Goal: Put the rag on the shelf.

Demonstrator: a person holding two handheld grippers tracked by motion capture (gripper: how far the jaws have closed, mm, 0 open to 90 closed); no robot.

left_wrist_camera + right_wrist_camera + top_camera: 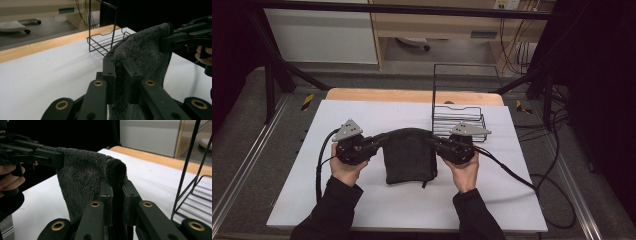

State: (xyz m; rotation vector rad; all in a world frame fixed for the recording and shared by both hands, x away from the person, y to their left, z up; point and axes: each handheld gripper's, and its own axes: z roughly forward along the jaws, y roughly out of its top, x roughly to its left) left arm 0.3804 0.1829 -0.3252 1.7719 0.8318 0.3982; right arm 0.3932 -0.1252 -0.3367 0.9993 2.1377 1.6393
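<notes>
Dark towel [409,155] hanging over counter [362,120], folded, top corners pinched: left tool [379,141] clamped one corner, right tool [434,141] other. Tip: keep hands level, edge taut, no sagging middle.

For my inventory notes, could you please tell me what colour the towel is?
The towel is dark grey, plain and fluffy; it shows best in the left gripper view.

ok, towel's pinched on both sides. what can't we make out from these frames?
- Towel bottom edge: cut off by the frame and the jaws in both gripper views.
- Whether it has left the table: high view looks down, so any gap is hidden.
- Wire basket contents: too small in high view, cropped in right gripper view.
</notes>
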